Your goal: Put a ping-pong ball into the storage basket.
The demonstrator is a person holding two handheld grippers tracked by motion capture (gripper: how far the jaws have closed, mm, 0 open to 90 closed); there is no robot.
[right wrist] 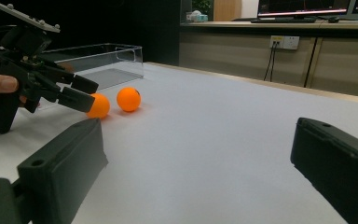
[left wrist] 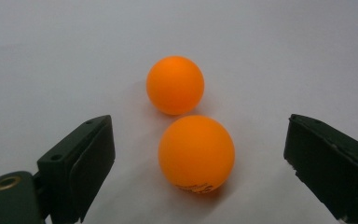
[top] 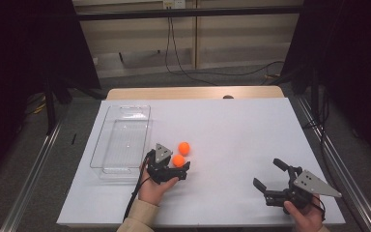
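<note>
We saw the left gripper [top: 182, 166] with its jaws apart around the near ball [left wrist: 196, 153], a clear gap of white surface showing on each side between pad and ball in the left gripper view, so nothing was clamped. The near ball sat on the table [top: 232, 125], low between the two black jaws, with some dark print near its base. The far ball [left wrist: 175, 85] lay just beyond it, very close, though we could not tell whether the two touched. In the right gripper view the left gripper's fingers reached down to the near ball from the left, and the far ball stood free beside it. Left of the balls in the high view, a clear tray [top: 107, 145] lay on the table near its left edge. The right gripper [top: 270, 175] sat well apart, near the table's front right corner, jaws spread wide with only bare table between them. A hand [top: 155, 189] held the left gripper from below.
</note>
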